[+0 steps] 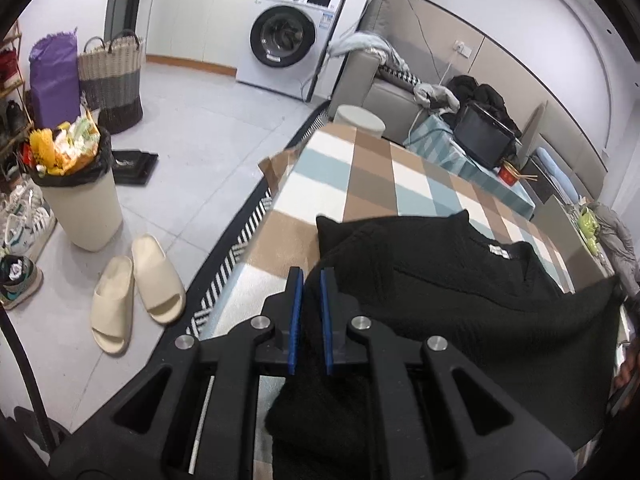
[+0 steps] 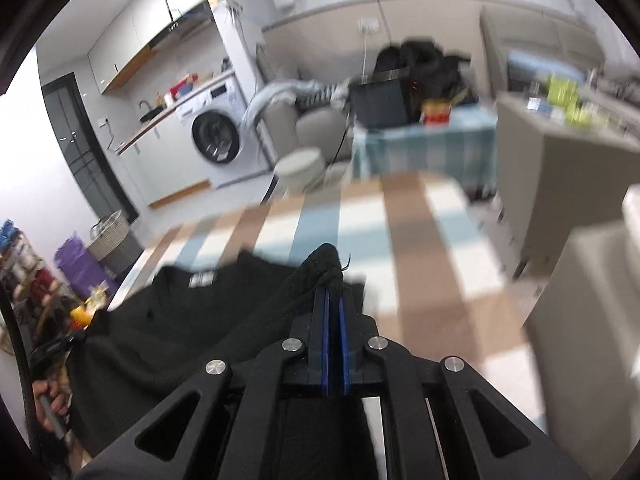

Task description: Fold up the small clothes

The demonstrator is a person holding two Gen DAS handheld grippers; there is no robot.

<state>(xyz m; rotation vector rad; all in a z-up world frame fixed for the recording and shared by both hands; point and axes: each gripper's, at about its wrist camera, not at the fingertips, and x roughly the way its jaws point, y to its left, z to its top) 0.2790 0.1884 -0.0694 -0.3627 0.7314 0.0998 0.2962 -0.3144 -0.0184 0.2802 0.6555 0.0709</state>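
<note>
A black knitted garment (image 1: 460, 292) with a small white label lies on a checked beige, white and blue cloth (image 1: 360, 184) covering the table. My left gripper (image 1: 311, 276) is shut on the garment's left edge, black fabric pinched between its blue pads. In the right wrist view the same garment (image 2: 180, 320) spreads to the left, and my right gripper (image 2: 334, 296) is shut on a bunched fold of it that sticks up past the fingertips. That view is blurred. A hand (image 2: 48, 396) shows at the lower left edge.
Left of the table, on the floor, stand a full waste bin (image 1: 80, 200), a pair of cream slippers (image 1: 136, 292) and a woven basket (image 1: 112, 80). A washing machine (image 1: 288, 40) is at the back. A side table with a dark box (image 1: 484, 136) lies beyond.
</note>
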